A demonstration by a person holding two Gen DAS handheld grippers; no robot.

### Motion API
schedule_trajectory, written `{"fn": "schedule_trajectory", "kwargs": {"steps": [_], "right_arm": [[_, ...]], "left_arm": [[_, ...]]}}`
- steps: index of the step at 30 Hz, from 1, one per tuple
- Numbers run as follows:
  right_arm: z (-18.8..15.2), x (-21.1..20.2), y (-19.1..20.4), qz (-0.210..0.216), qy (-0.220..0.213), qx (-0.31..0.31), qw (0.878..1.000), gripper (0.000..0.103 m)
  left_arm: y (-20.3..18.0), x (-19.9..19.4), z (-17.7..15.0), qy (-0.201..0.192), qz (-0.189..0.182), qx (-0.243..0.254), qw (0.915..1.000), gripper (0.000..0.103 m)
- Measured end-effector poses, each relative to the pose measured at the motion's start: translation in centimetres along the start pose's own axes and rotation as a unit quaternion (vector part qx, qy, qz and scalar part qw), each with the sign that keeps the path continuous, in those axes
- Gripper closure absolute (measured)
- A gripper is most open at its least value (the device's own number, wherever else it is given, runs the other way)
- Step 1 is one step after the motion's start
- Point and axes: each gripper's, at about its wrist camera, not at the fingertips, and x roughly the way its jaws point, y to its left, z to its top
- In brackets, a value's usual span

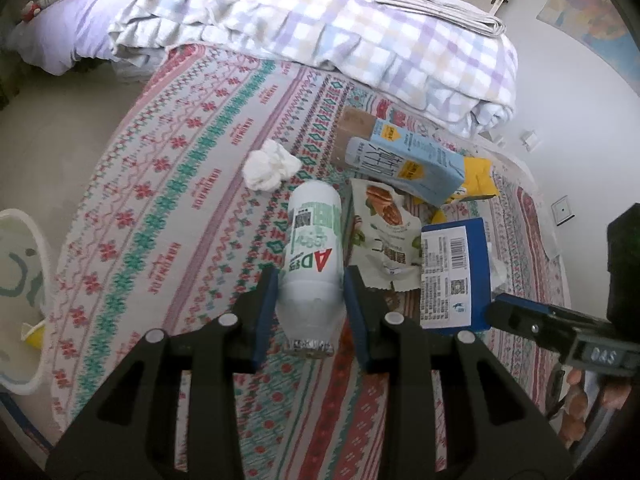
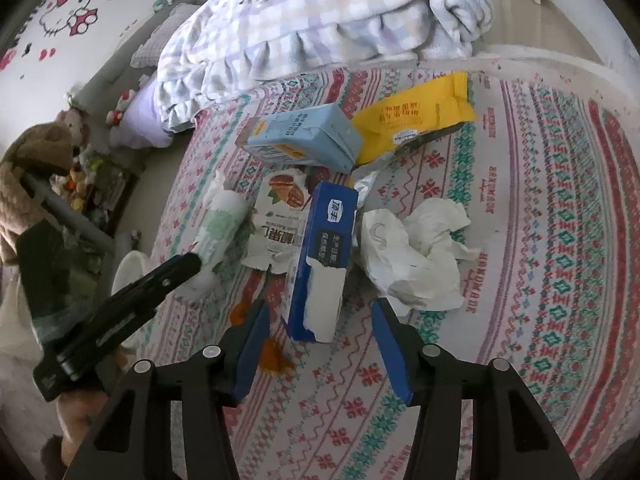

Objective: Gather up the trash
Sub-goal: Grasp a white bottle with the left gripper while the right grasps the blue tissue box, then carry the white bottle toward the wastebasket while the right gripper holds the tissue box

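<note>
A white plastic bottle with a green label (image 1: 314, 248) lies on the patterned bedspread (image 1: 172, 184), and my left gripper (image 1: 312, 280) is shut on its lower body, both blue pads against its sides. In the right wrist view a torn blue box (image 2: 324, 256) stands between the pads of my right gripper (image 2: 320, 308), which is open with a gap on each side. Around them lie a nut snack wrapper (image 1: 384, 224), a light blue carton (image 2: 304, 138), a yellow bag (image 2: 416, 120), a crumpled tissue (image 1: 270, 170) and crumpled white paper (image 2: 416, 256).
A checked quilt (image 1: 320, 32) with folded newspapers (image 1: 432, 4) covers the far half of the bed. A white bin (image 1: 20, 300) stands on the floor by the bed's left edge. Orange scraps (image 2: 276, 356) lie beside the right gripper's left pad. Plush toys (image 2: 76, 120) are by the headboard.
</note>
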Motion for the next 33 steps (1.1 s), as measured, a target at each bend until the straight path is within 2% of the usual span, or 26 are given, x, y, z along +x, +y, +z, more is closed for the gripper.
{"fn": "schedule_trajectory", "kwargs": {"steps": [6, 8, 9, 10, 11, 18, 19, 20, 22, 24, 25, 27, 29, 30, 33], "right_arm": [[0.0, 1.3, 0.5, 0.016, 0.013, 0.006, 1.0, 0.051], [0.0, 1.8, 0.7, 0.017, 0.018, 0.005, 1.0, 0.057], [0.0, 2.1, 0.8, 0.017, 0.021, 0.005, 1.0, 0.062], [0.0, 2.4, 0.8, 0.016, 0.023, 0.006, 1.0, 0.071], [0.0, 2.5, 0.9, 0.015, 0.025, 0.006, 1.0, 0.075], [-0.2, 1.2, 2.5, 0.026, 0.004, -0.009, 1.0, 0.076], [-0.4, 0.9, 2.8, 0.026, 0.0, -0.012, 1.0, 0.076], [-0.4, 0.6, 3.1, 0.027, -0.004, -0.014, 1.0, 0.076], [-0.3, 0.3, 3.7, 0.028, -0.011, -0.017, 0.999, 0.078], [-0.3, -0.1, 4.2, 0.031, -0.015, -0.02, 0.999, 0.078], [-0.3, -0.2, 4.4, 0.032, -0.016, -0.021, 0.999, 0.078], [-0.4, -0.3, 4.8, 0.031, -0.017, -0.027, 0.999, 0.078], [-0.4, -0.3, 5.2, 0.026, -0.019, -0.032, 0.999, 0.078], [-0.5, -0.3, 5.4, 0.024, -0.02, -0.034, 0.999, 0.078], [-0.6, -0.1, 5.4, 0.018, -0.019, -0.037, 0.999, 0.078]], "left_arm": [[1.1, -1.2, -0.1, -0.004, 0.004, -0.006, 1.0, 0.068], [1.4, -1.7, -0.2, -0.007, 0.004, -0.006, 0.9999, 0.068], [1.6, -2.0, -0.3, -0.01, 0.003, -0.008, 0.9999, 0.068], [1.8, -2.3, -0.3, -0.011, 0.002, -0.009, 0.9999, 0.068], [1.9, -2.5, -0.3, -0.012, 0.001, -0.009, 0.9999, 0.068], [3.2, -4.9, -0.5, -0.027, -0.001, -0.015, 0.9995, 0.07], [3.5, -5.2, -0.6, -0.029, -0.002, -0.018, 0.9994, 0.072], [3.7, -5.5, -0.6, -0.031, -0.003, -0.019, 0.9993, 0.094], [4.1, -5.7, -0.7, -0.026, -0.003, -0.023, 0.9994, 0.102], [4.4, -5.7, -0.9, -0.02, -0.003, -0.018, 0.9996, 0.102], [4.4, -5.4, -1.0, -0.007, -0.006, -0.012, 0.9999, 0.101], [4.5, -5.0, -1.5, 0.016, -0.009, -0.008, 0.9998, 0.093], [4.6, -4.7, -1.9, 0.031, -0.001, 0.0, 0.9995, 0.058], [4.6, -4.6, -2.1, 0.031, 0.002, 0.002, 0.9995, 0.055], [4.3, -4.3, -2.5, 0.043, -0.002, 0.01, 0.999, 0.053]]}}
